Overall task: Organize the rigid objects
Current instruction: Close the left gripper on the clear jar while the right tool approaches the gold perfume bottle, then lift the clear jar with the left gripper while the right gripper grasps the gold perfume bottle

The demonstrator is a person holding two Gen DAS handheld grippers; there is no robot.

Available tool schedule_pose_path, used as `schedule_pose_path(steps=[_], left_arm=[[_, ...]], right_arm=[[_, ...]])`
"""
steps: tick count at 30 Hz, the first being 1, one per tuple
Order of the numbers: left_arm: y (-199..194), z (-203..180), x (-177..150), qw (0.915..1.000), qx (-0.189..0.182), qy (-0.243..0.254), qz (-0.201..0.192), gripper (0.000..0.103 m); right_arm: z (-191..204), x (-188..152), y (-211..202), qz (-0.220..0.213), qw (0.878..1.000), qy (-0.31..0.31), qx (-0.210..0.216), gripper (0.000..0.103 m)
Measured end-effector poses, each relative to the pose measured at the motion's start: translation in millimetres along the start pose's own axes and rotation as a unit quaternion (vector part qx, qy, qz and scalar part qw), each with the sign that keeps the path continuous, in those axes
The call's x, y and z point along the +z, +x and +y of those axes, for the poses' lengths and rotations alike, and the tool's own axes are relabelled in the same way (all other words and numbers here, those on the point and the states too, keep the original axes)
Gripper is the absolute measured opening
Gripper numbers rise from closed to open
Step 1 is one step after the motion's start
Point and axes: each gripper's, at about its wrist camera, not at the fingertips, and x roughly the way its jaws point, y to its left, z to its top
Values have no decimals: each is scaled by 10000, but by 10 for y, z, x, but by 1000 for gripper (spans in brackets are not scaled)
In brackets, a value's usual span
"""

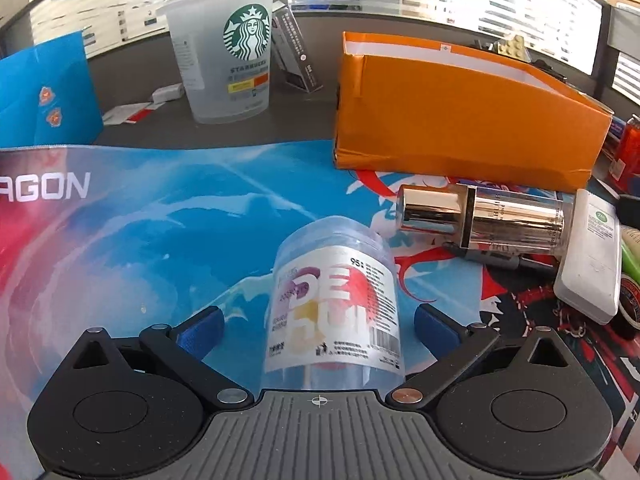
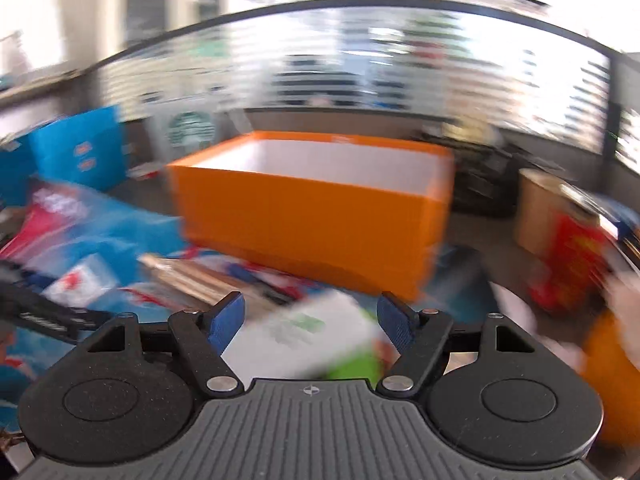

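In the left wrist view my left gripper (image 1: 318, 326) is open, its blue pads either side of a clear plastic jar with a printed label (image 1: 334, 304) lying on the blue and red desk mat (image 1: 140, 232); neither pad touches it. An open orange box (image 1: 460, 120) stands behind. A shiny metallic bottle (image 1: 480, 220) and a white box (image 1: 590, 256) lie at the right. The right wrist view is motion-blurred. My right gripper (image 2: 314, 322) is open above a white and green box (image 2: 312, 340). The orange box (image 2: 312, 216) stands ahead, the metallic bottle (image 2: 184, 276) to the left.
A Starbucks cup (image 1: 224, 56) and a blue paper bag (image 1: 44, 88) stand at the back left. A red can (image 1: 628, 148) sits far right. In the right wrist view a tan cylinder (image 2: 540, 208) and red packaging (image 2: 576, 256) stand right of the box.
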Motion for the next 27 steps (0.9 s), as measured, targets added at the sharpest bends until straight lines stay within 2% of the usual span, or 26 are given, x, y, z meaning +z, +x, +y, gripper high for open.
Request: schedule_pose_path(steps=[3,6,10,12,15,18,20,24,25,27], left_arm=[[1,37,-4,10000,-16,16,-27,100],[10,87,8,10000,-38,43,-49,99],[35,143,50,9999,-69,83,-126,92],[51,157,75,9998,-84,100,-172,85],[71,173,101,9996,-128,136,-232,78],[85,186,114,9994,-180,177,-253,76],[95,188,121,9992,-211,198,-266,75],[120,193,144,9990,-270,219,-286,73],[127,196,151,9989,-283,224,-290,73],[139,205,165,9989,-300,220,-295,72]], right_arm=[[267,97,281,147,9967,-711,360,71],[470,131,502,324,9881,-1349,670,71],[590,158,772,623,9753,-1950,830,71],[600,180,881,760,9725,-1947,1027,71],[619,205,1017,999,9688,-2031,1007,72],[612,216,1100,1214,9697,-1853,1033,71],[631,251,1113,1313,9722,-1692,943,67],[774,261,1070,1383,9766,-1537,595,53],[795,279,1038,1394,9776,-1453,611,49],[802,326,1013,1405,9799,-1215,735,49]])
